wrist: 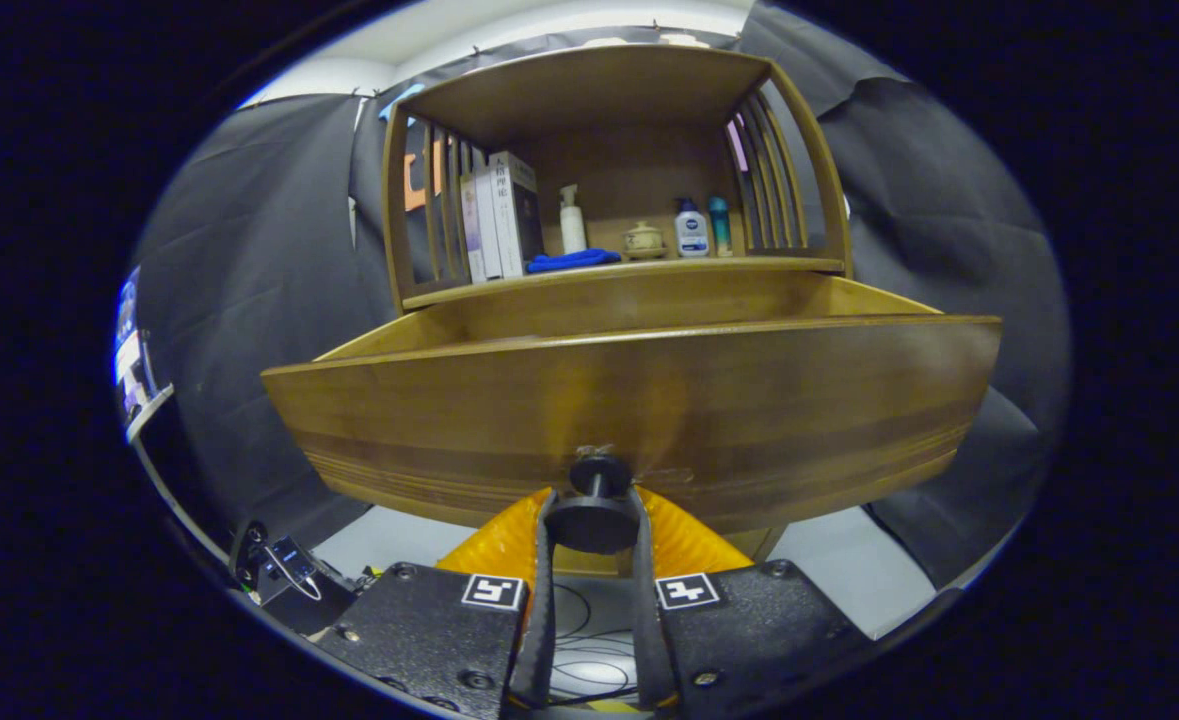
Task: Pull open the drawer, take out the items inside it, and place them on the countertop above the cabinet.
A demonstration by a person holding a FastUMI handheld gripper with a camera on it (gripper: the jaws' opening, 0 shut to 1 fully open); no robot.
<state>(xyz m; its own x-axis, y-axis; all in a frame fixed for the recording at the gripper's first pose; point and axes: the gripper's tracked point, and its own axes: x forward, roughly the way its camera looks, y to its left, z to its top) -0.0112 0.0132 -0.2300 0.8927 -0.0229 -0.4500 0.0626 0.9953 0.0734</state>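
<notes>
Gripper [594, 520] narrowed to a slim gap, its 2 orange-backed fingers [547, 540] pinching the round black knob [594, 518] of the wide brown wooden drawer [639, 410]. Drawer pulled out toward the fingers, interior hidden behind its front. Beyond, on the wooden countertop [629, 270]: upright books [499, 215], folded blue cloth [571, 261], white pump bottle [572, 220]. Labels too small to read.
</notes>
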